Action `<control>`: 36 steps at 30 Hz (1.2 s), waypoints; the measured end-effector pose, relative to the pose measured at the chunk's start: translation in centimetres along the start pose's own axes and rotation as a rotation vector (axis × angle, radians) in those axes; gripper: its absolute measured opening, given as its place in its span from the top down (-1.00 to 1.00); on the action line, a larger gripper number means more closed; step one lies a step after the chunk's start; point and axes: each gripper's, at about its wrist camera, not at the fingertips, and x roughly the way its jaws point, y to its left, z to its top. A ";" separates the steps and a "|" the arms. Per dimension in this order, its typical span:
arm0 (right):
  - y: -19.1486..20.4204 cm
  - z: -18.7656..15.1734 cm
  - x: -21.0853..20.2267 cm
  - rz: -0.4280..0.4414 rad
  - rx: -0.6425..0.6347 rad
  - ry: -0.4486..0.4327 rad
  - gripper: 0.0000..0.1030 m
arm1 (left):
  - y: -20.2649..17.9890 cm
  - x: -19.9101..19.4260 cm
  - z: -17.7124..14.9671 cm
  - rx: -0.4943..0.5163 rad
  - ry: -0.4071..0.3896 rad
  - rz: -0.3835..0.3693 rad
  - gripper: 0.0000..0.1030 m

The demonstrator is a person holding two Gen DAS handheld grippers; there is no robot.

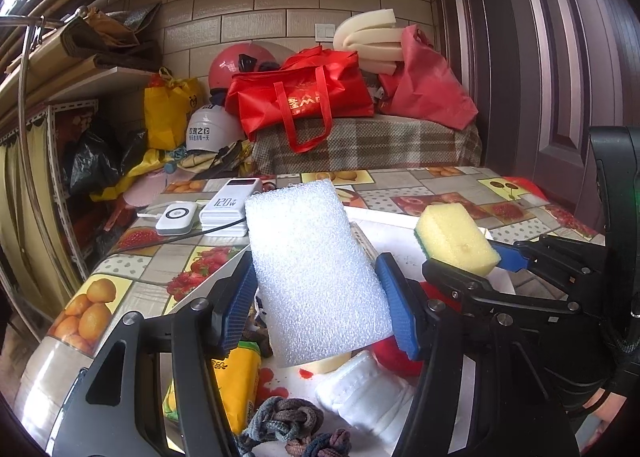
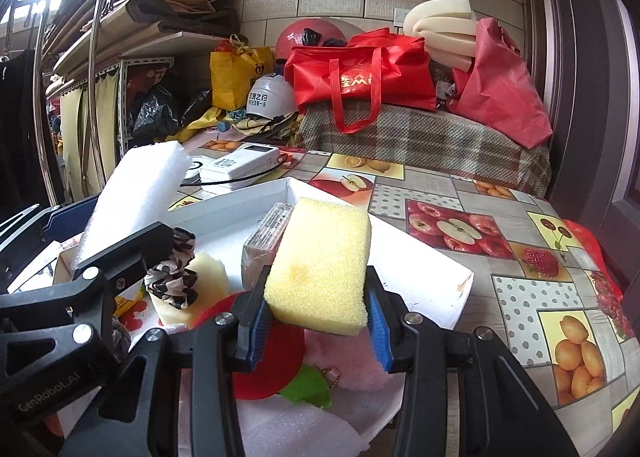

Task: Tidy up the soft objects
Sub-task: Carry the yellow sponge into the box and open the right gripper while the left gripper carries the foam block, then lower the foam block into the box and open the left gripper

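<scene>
Left gripper clamping white rectangular foam block, long axis upright; right gripper squeezing yellow rectangular sponge, both hovering above shallow white tray.

Left gripper clamps white foam block; right gripper apparently grips sponge.

Left gripper fills bottom of left wrist view, two blue pads squeezed onto sides of white foam block, block sticking up and tilted. Right gripper fills bottom of right wrist view, blue pads pinching yellow sponge from both sides. In left view, right gripper sits at right edge, beside left one, not touching.
</scene>
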 end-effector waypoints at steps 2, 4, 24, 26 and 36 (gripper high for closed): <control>0.1 0.0 0.3 0.012 -0.004 0.017 0.11 | 0.3 -0.2 0.0 -0.021 -0.010 0.022 -0.23; 0.3 0.0 0.5 0.010 -0.013 0.025 -0.25 | 0.5 -0.4 0.0 -0.035 -0.017 0.047 -0.64; 0.1 -0.4 -2.0 -0.035 0.002 -0.089 -1.00 | 1.5 -2.2 -0.6 -0.099 -0.080 0.117 -1.00; -0.1 -0.6 -2.6 -0.051 0.012 -0.106 -1.00 | 1.5 -2.6 -0.7 -0.105 -0.080 0.110 -1.00; -0.6 -2.3 -5.3 -0.071 0.036 -0.085 -1.00 | -0.3 -4.7 -1.6 -0.087 -0.050 0.062 -1.00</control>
